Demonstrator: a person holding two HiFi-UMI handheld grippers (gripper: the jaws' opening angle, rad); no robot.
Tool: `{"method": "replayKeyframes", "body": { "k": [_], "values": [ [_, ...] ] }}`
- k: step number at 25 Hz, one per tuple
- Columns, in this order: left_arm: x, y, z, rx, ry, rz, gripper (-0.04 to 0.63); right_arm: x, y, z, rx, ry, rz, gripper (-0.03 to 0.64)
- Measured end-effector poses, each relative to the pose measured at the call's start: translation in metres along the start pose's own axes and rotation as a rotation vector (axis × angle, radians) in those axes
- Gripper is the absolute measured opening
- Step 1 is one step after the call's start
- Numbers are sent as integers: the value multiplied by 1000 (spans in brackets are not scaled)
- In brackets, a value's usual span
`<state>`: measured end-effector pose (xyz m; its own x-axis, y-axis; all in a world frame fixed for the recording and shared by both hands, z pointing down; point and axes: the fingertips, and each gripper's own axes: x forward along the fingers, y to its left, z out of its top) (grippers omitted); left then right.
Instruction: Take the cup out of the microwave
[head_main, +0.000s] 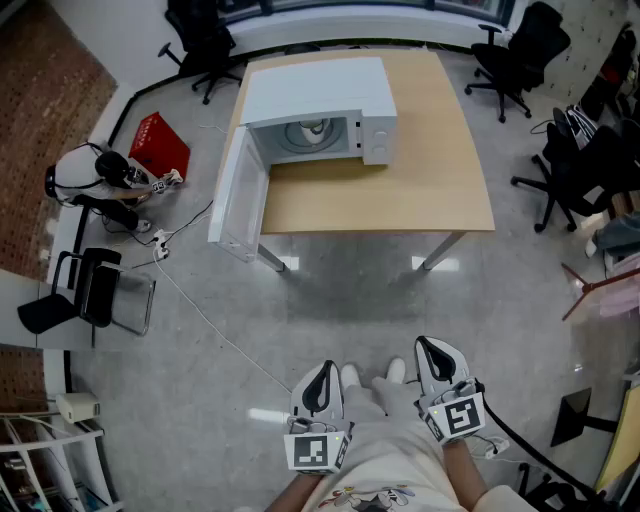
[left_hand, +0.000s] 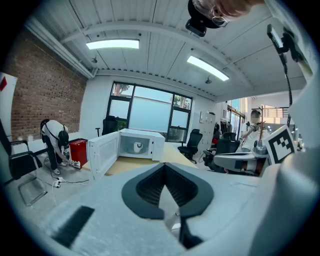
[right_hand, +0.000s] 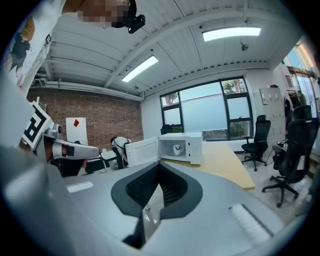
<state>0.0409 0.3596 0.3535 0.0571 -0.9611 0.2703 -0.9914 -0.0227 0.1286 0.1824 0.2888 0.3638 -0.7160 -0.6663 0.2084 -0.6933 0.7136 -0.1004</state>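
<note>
Both tongs, nearest to us, are held low at the person's front: left tongs (head_main: 325, 372) and right tongs (head_main: 428, 350), each with its jaws pressed together on nothing. Well ahead of them, and more in line with the left pair, stands the microwave (head_main: 320, 90) on the table (head_main: 420, 180), its door (head_main: 232, 195) swung out toward the tongs' left. The cup (head_main: 316, 128) sits upright inside the cavity, untouched.

We judge the cup to be glazed ceramic: stiff, fairly light, smooth enough to slip, and breakable if dropped. We would grip across its wall at the rim, or take its handle, with the jaws opened first.

Count: two tongs, one cup, one microwave, one door, one table.
</note>
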Motion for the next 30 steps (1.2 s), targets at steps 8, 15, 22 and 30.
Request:
{"method": "replayKeyframes", "body": {
  "k": [8,15,22,30],
  "values": [
    [-10,-33,7,1,1,-34,3,-2,33,13,1,11,85,5],
    [10,-52,6,-13,47,-40,3,-8,16,28,46,-44,136,16],
    [32,-48,7,-54,27,51,3,10,-16,24,3,-33,168,6],
    [117,-6,21,-63,28,62,3,91,-53,27,-12,21,171,6]
  ]
}}
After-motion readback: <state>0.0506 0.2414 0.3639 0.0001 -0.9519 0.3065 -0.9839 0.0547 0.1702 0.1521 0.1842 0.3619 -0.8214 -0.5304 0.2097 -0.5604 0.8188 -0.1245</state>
